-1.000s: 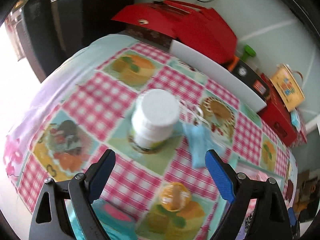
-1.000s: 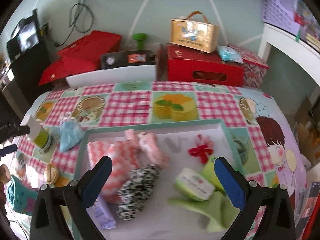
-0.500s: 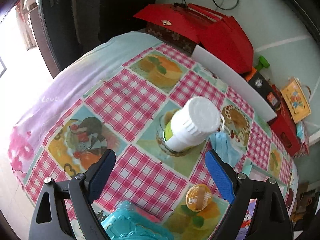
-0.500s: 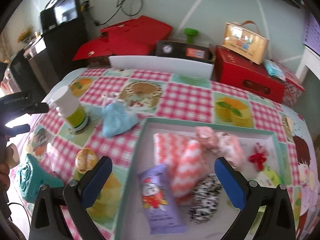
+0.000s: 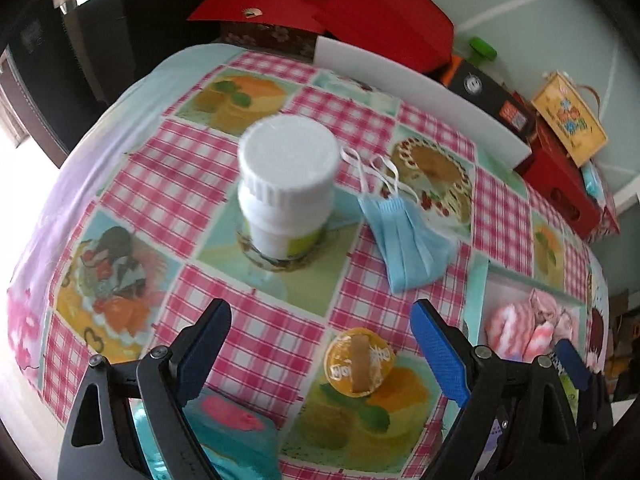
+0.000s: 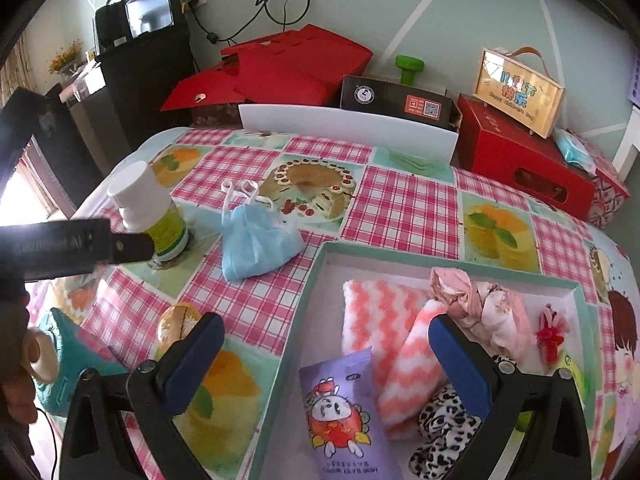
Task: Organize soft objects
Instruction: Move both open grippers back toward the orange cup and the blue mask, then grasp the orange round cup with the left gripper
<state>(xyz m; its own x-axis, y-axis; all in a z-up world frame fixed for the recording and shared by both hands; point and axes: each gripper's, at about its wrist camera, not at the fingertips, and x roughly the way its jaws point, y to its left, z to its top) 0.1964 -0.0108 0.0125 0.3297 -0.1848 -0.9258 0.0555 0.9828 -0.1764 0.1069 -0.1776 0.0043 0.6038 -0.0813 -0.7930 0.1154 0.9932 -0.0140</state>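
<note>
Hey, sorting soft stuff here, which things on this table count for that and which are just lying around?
Part of the job:
blue face mask
tray
pink zigzag cloths
spotted fabric roll
pink garment

Just lying about:
white-capped bottle
small round orange tin
red boxes
white board
</note>
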